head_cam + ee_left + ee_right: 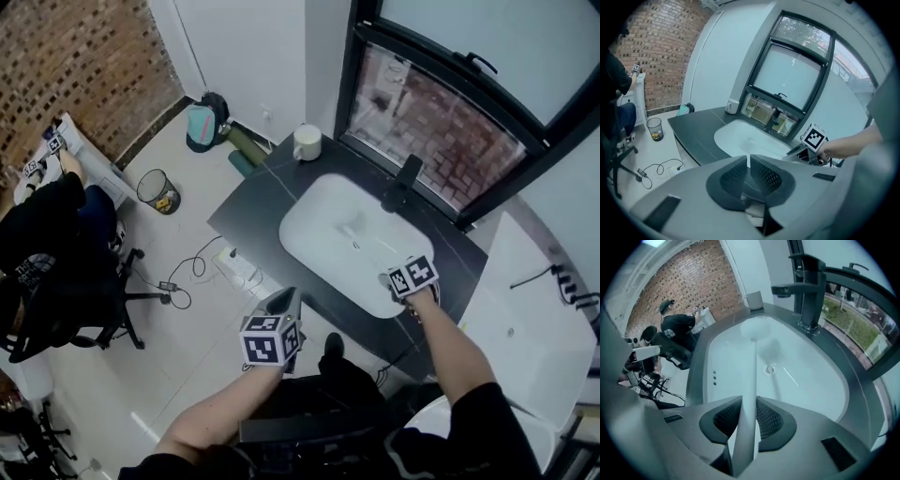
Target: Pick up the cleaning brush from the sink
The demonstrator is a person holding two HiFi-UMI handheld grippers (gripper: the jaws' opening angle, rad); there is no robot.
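A white cleaning brush with a long flat handle (751,380) runs from between my right gripper's pads up to its head (757,330) over the white sink basin (811,380). My right gripper (749,401) is shut on the handle, pointing steeply down above the sink's near right rim (405,281). In the head view the brush is only a faint white shape (354,227) against the basin (314,211). My left gripper (749,161) hangs in front of the counter's near edge (279,305), its jaws together with nothing between them.
A black faucet (401,187) stands at the sink's far side under the window. A white cup (307,142) sits on the dark counter's far left corner. On the floor to the left are a bin (157,190), cables (187,272) and a seated person (47,216).
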